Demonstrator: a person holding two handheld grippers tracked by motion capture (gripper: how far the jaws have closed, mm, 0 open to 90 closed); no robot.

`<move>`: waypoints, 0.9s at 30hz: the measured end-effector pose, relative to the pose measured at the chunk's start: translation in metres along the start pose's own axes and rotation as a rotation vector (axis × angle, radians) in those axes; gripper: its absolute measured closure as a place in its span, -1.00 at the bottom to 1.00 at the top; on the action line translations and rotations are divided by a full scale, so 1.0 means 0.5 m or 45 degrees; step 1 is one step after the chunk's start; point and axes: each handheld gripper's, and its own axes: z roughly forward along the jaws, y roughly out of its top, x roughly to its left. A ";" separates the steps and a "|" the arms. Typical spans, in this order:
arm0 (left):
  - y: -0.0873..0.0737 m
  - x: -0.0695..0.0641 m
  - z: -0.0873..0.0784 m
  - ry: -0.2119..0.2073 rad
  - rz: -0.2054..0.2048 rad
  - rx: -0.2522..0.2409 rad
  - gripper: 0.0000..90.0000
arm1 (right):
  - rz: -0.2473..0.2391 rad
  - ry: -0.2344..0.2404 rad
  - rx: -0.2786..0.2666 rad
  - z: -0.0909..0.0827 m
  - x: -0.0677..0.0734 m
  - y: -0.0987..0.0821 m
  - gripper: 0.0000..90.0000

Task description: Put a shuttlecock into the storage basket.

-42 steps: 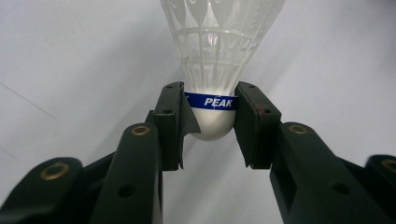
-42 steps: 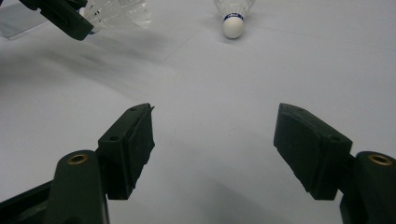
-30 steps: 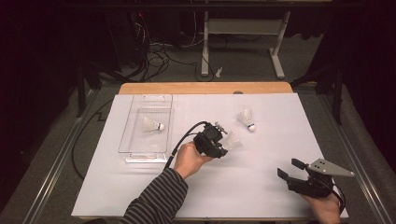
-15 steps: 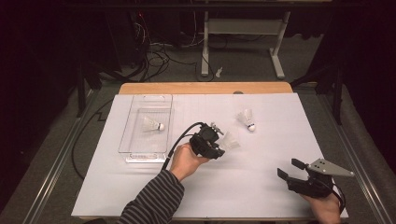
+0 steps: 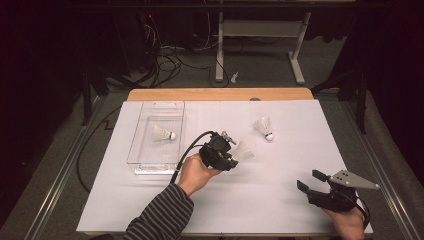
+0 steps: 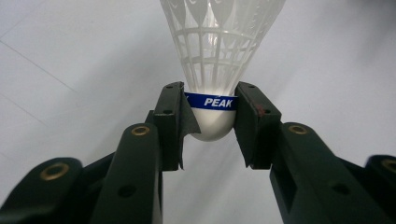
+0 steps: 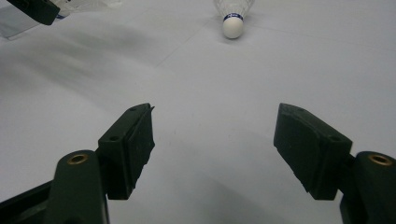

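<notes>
**Left tool pinching a shuttlecock above the white sheet**

White paper covers your tabletop (image 5: pixel 165 210), with dark floor, cables and a metal stand behind its far edge. Your left forearm, in a striped sleeve, comes in from the bottom of the high view and angles up toward the middle of the sheet, the hand wrapped round the left tool (image 5: pixel 231 156), which points to the right and a little away from you. Its jaws are pressed on the held shuttlecock (image 6: pixel 212 79): in the left gripper view the pads clamp the rounded white cork on both sides, at the blue band reading PEAK, and the skirt fans out beyond the tips.

Your right hand rests near the lower right corner of the sheet, holding the right tool (image 7: pixel 215 144) low over the paper with its jaws spread wide and nothing between them.

A second shuttlecock (image 5: pixel 263 127) lies on the paper beyond the held one, well apart from both tools. To the left sits a clear tray (image 5: pixel 142 165), with a third shuttlecock (image 5: pixel 163 133) lying inside it
</notes>
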 end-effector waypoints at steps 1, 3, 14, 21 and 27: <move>0.000 0.000 -0.002 0.001 0.001 0.001 0.44 | 0.000 0.000 0.001 0.000 0.000 0.000 -0.35; -0.002 -0.001 -0.004 0.002 0.001 -0.002 0.44 | 0.000 0.000 0.002 0.000 0.000 0.000 -0.35; -0.015 0.003 -0.014 0.003 -0.008 -0.009 0.44 | 0.004 0.003 0.002 0.000 0.000 0.000 -0.35; -0.023 0.006 -0.022 0.007 -0.018 -0.018 0.44 | 0.004 0.003 0.001 0.000 0.000 0.000 -0.35; -0.029 0.010 -0.032 0.008 -0.028 -0.027 0.44 | 0.001 0.001 0.000 0.000 0.000 0.000 -0.35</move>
